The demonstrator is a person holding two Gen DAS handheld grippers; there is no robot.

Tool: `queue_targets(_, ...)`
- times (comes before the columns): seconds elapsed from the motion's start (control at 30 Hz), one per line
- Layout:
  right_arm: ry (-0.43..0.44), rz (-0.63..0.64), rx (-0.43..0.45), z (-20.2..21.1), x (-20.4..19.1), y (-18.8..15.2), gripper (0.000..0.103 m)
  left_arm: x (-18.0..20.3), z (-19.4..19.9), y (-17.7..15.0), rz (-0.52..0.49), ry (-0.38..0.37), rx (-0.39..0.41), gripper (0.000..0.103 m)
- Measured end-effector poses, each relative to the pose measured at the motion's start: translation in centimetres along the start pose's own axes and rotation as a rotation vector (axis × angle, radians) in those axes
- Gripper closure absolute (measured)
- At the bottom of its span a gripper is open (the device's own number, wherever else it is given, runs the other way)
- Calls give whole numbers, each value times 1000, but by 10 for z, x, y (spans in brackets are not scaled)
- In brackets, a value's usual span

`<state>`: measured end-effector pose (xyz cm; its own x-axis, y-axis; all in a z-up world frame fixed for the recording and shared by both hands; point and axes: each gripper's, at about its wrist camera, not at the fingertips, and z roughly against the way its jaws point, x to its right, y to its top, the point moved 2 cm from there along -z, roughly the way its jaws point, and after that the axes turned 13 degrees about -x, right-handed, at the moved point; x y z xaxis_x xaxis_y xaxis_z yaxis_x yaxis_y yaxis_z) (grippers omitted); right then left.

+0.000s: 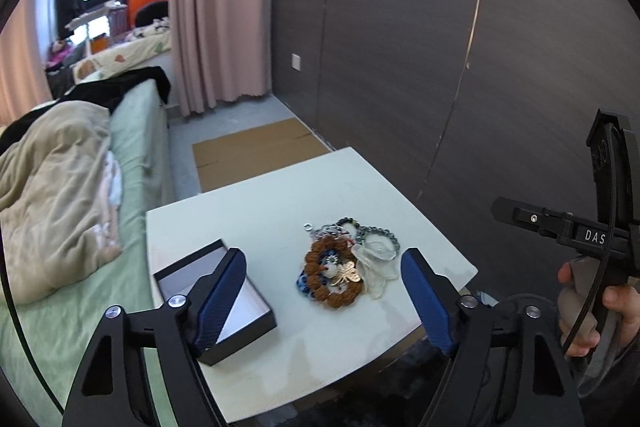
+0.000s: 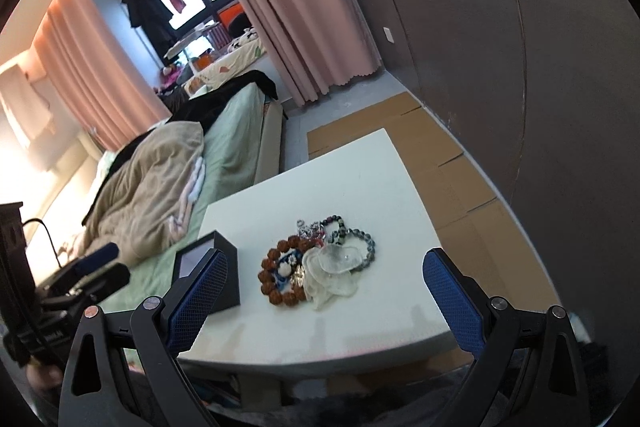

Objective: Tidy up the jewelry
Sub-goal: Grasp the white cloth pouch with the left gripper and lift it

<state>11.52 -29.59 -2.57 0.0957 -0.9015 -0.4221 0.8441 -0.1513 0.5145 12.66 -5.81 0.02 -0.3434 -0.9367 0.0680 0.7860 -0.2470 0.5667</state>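
A pile of jewelry [image 1: 346, 263] lies on the white table [image 1: 280, 203]: a brown bead bracelet [image 1: 318, 281], a dark bead bracelet [image 1: 382, 233], a gold charm and a clear plastic pouch [image 1: 376, 267]. An open black box [image 1: 216, 301] with a white lining stands to its left. My left gripper [image 1: 324, 263] is open above the table's near edge, with the pile between its fingers. In the right wrist view my right gripper [image 2: 326, 267] is open and empty, facing the same pile [image 2: 320, 263] and box [image 2: 210, 267].
A bed [image 1: 80, 187] with a beige blanket lies left of the table. A dark wood-panel wall [image 1: 440, 67] rises on the right. Flat cardboard [image 1: 256, 151] lies on the floor beyond the table. Pink curtains hang at the back.
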Motion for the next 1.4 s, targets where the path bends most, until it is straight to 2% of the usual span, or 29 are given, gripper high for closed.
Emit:
queue_targets(0.13, 33, -57, -9, -10, 11, 7, 4, 6, -15, 10, -22, -22, -36, 28)
queue_targets(0.4, 41, -120, -31, -33, 37, 11, 4, 22, -70, 25, -27, -95, -156, 46)
queue_targets(0.57, 24, -160, -74, -54, 58, 5, 4, 31, -105, 29, -21, -128, -226, 47)
queue_targets(0.7, 32, -241, -124, -69, 77, 1, 11, 38, -131, 28, -37, -122, -274, 48)
queue_targets(0.93, 35, -273, -151, -75, 89, 3, 11, 44, -160, 22, -64, -103, -341, 49)
queue_targets(1.03, 45, -283, -152, -74, 91, 3, 11, 46, -171, 21, -79, -90, -370, 66)
queue_targets(1.17, 51, -276, -159, -74, 87, 4, 11, 49, -180, 17, -108, -93, -397, 100)
queue_targets(1.23, 52, -273, -163, -75, 82, 4, 11, 47, -176, 17, -96, -127, -387, 102)
queue_targets(1.4, 66, -248, -175, -82, 65, 5, 11, 37, -144, 24, -62, -183, -303, 103)
